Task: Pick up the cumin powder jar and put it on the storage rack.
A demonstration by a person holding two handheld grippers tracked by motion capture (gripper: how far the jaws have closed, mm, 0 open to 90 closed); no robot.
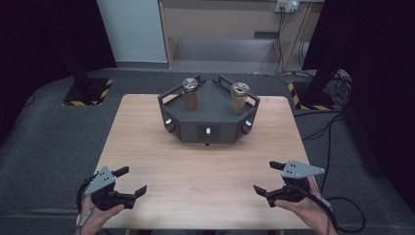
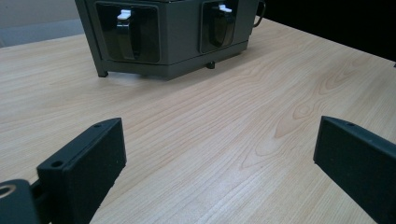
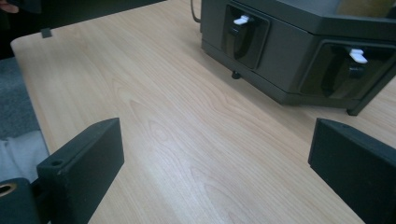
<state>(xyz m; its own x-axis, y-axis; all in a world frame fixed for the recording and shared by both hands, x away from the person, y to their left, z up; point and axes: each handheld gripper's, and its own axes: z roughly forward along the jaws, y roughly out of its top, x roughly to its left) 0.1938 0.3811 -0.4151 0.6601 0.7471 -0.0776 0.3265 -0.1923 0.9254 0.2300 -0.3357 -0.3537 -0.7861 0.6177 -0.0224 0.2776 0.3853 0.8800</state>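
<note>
Two jars (image 1: 190,93) on grey stand (image 1: 210,110), table (image 1: 195,166)

Table (image 1: 195,171): light wood top with a visible grain pattern of fine parallel lines and oval swirls.

Stand (image 1: 208,115), at 12 o'clock on the table: dark grey throughout, with black recessed switches bearing white tips on its front faces.

Left jar (image 1: 190,93), at 11 o'clock on the stand: brown body, silver-grey lid.

Right jar (image 1: 239,97), at 1 o'clock on the stand: tan body, gold-brown lid.

Left gripper (image 1: 134,182) at 7 o'clock and right gripper (image 1: 264,177) at 5 o'clock: black jaws and bodies, each topped by a light grey plate.

Floor (image 1: 54,132): dark grey carpet.

Floor plates (image 1: 88,93) at 10 and 2 o'clock: black with yellow-and-black diagonal stripes.
</note>
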